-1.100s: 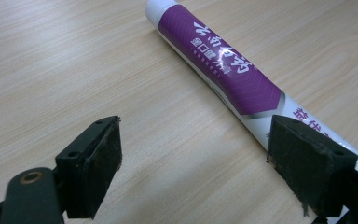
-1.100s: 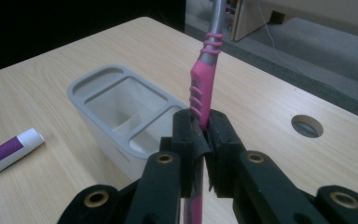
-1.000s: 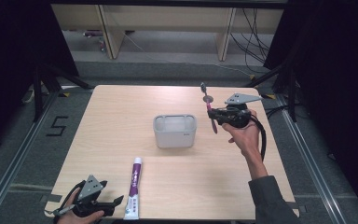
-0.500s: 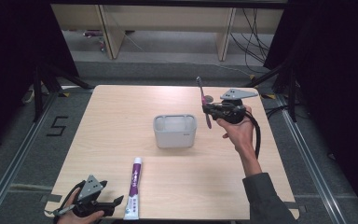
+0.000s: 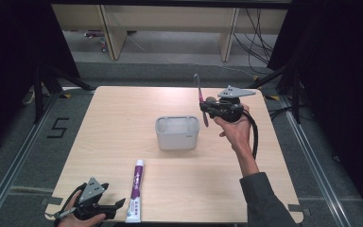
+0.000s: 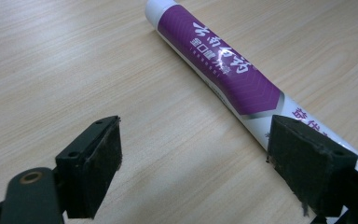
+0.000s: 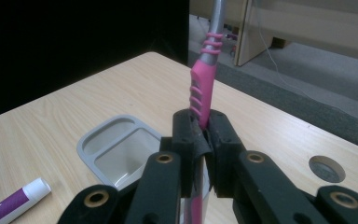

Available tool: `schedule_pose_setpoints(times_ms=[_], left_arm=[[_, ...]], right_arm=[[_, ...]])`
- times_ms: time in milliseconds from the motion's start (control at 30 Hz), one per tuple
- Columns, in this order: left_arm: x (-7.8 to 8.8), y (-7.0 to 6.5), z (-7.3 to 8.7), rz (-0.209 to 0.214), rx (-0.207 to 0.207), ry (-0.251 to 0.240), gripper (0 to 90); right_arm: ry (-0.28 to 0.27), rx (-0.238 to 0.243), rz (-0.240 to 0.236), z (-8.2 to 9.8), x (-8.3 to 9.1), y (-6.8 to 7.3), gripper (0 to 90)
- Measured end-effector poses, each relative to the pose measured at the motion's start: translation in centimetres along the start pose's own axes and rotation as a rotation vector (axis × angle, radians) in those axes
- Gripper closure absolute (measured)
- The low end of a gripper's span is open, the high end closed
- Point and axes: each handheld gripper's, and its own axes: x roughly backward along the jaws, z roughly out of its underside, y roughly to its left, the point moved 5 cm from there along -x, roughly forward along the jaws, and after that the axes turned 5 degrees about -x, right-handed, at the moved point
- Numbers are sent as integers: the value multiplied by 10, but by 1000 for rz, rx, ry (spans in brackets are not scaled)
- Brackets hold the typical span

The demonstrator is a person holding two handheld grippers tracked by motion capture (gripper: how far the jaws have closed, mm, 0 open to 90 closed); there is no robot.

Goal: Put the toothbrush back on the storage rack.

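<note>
**Toothbrush held upright beside the box**

High view: the right gripper (image 5: pixel 207 109) clenches a pink-and-grey toothbrush (image 5: pixel 200 98) upright, just right of the grey plastic box (image 5: pixel 177 133) mid-tabletop (image 5: pixel 123 118).

Left gripper view: fingers (image 6: pixel 91 170) released, astride a purple-and-white toothpaste tube (image 6: pixel 223 65) near the front edge.

Right gripper view: fingers (image 7: pixel 186 140) pinch the pink handle.

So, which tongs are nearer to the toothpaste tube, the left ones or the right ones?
Left. The left tongs sit open right beside the toothpaste tube at the table's near edge. The right tongs are far off, raised beyond the grey holder, shut on a toothbrush.
</note>
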Motion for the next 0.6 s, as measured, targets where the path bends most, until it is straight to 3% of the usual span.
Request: schedule_pose_setpoints(times_ms=[33,100,200,333,567,600], left_arm=[[0,0,0,0,0,-1,173],[0,0,0,0,0,0,173],[0,0,0,1,-1,1,173],[0,0,0,2,-1,1,173],[0,0,0,3,-4,4,173],[0,0,0,4,-6,3,173]], right_arm=[[1,28,10,-1,-1,-2,834],[-1,10,6,-1,-3,0,834],[-12,23,5,-2,-4,-2,834],[-13,-10,0,-2,-7,0,834],[-34,4,-5,-5,-11,-2,834],[-28,-31,-1,-4,-11,1,834]])
